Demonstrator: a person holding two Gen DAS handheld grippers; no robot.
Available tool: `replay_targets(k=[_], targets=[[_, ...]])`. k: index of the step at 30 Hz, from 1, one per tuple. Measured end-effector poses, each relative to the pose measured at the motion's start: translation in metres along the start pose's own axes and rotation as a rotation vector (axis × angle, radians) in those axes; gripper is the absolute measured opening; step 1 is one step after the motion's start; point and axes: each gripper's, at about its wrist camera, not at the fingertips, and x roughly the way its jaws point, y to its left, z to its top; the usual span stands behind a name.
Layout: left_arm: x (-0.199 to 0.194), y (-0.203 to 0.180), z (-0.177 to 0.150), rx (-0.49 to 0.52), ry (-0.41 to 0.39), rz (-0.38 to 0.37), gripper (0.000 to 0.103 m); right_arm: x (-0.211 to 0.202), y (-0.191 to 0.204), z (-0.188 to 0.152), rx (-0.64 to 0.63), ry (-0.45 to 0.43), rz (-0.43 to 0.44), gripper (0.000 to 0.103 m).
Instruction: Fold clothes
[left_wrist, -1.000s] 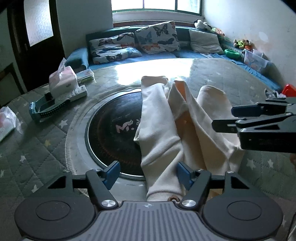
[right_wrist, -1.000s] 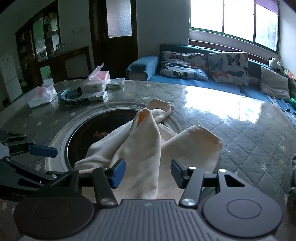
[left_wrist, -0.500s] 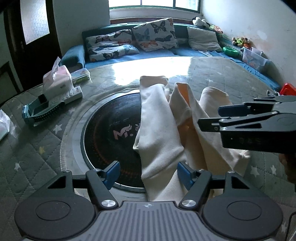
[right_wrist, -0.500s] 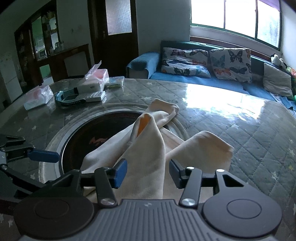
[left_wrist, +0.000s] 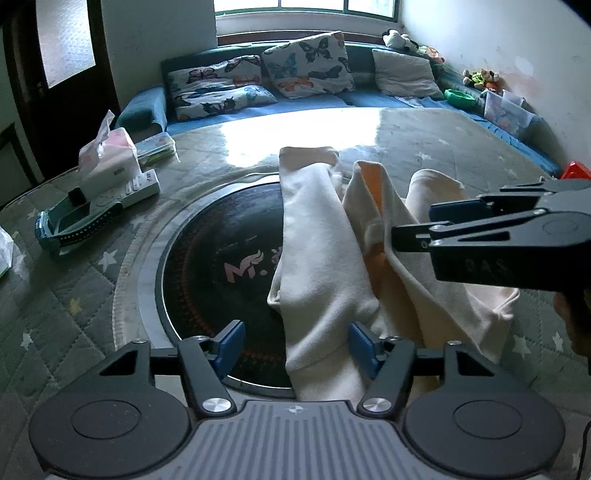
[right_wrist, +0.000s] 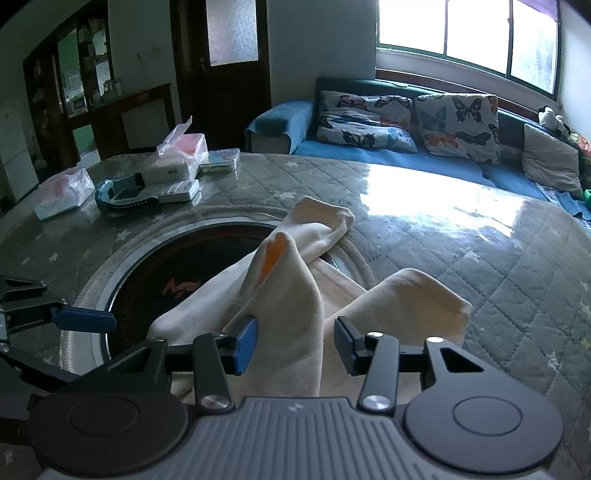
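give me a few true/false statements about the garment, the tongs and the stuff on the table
1. The cream garment lies partly over the black round plate. True.
2. The left tongs are shut on the garment. False: their pads stand apart, with cloth between them but not clamped.
3. The right tongs are open. True.
4. The garment is folded into a flat square. False: it is bunched, with raised ridges.
5. A tissue box sits at the far left of the table. True.
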Motion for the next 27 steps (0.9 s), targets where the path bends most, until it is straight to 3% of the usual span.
replay_targets(k=[9,15,18,21,24,27], targets=[[0.005,-0.001,-0.001,0.015,0.006,-0.036,0.030,0.008,-0.002,0.000,0.002,0.009,-0.013,0.036],[0.005,-0.003,-0.001,0.025,-0.002,-0.054,0.016,0.004,-0.003,0.004,0.019,-0.015,0.012,0.039],[0.004,-0.004,-0.001,0.029,-0.006,-0.055,0.013,0.006,-0.002,0.005,0.019,-0.018,0.013,0.046],[0.003,-0.002,-0.002,0.026,-0.009,-0.057,0.010,0.010,-0.001,0.004,0.018,0.000,0.017,0.046],[0.003,0.000,-0.002,0.023,-0.013,-0.056,0.008,0.013,-0.002,0.001,0.021,0.024,0.034,0.041],[0.002,0.001,-0.003,0.017,-0.017,-0.055,0.006,0.011,-0.002,-0.002,0.015,0.030,0.043,0.027]])
